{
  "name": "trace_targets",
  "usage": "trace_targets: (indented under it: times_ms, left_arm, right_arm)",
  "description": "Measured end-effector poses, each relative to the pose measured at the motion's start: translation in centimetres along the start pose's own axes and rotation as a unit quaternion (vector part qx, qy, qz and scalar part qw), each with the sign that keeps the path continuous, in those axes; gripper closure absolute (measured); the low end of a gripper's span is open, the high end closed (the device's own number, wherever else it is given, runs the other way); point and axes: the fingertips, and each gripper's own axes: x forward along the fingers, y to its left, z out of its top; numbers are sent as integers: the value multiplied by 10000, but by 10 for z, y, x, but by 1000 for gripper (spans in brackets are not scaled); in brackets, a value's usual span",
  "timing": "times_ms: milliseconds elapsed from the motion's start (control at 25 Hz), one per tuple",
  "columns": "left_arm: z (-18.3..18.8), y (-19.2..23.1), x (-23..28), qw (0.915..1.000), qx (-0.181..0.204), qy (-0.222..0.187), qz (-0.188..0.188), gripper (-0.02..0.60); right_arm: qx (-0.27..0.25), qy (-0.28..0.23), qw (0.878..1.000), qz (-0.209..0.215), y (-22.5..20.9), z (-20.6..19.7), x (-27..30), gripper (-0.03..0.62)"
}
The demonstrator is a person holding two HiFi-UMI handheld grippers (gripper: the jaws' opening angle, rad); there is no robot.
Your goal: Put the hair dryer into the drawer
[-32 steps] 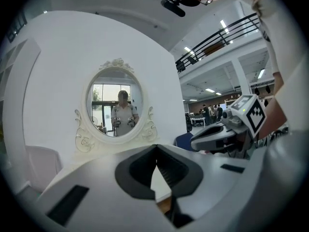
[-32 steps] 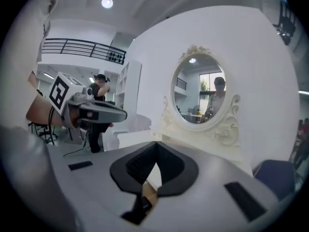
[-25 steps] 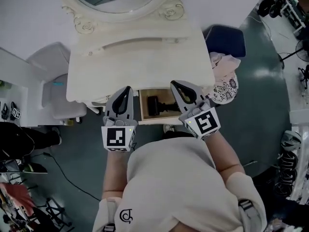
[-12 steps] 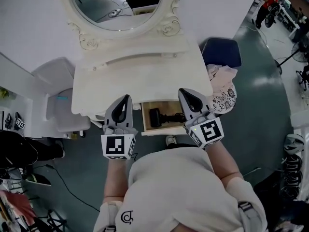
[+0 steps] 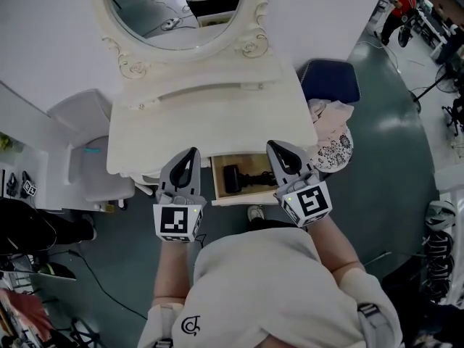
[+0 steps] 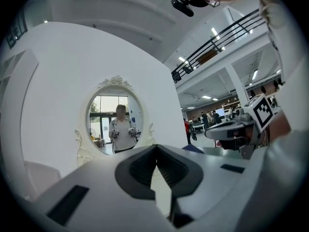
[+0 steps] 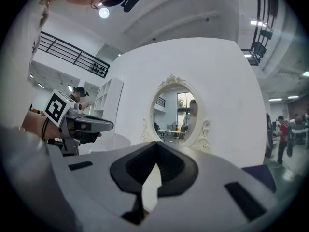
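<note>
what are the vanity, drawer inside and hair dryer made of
The vanity looks like cream-painted wood, matte, with carved trim. The drawer inside is bare tan wood or board. The hair dryer is likely black plastic, though too small to be sure.

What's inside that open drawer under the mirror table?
A black hair dryer lies in the drawer. The drawer's back part is covered by the tabletop, so anything there is hidden.
</note>
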Motion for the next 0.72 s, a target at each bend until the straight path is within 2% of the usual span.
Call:
trace_targets:
  times_ms: [280, 440, 560, 720]
  left_arm:
    - [0, -7, 0, 10000, -26, 5, -82, 569]
    - [-3, -15, 3, 9997, 100, 15, -220, 569]
    - [-9, -18, 6, 9997, -1, 52, -219, 569]
    - [-12, -25, 10, 9996, -16, 92, -278, 569]
  right_arm:
    - [56, 36, 9998, -208, -6, -2, -1, 589]
    - [72, 9, 9995, -304, -8, -3, -3, 589]
    - [318, -40, 9988, -379, -12, -6, -5, 589]
    - [251, -37, 9990, -375, -14, -6, -4, 589]
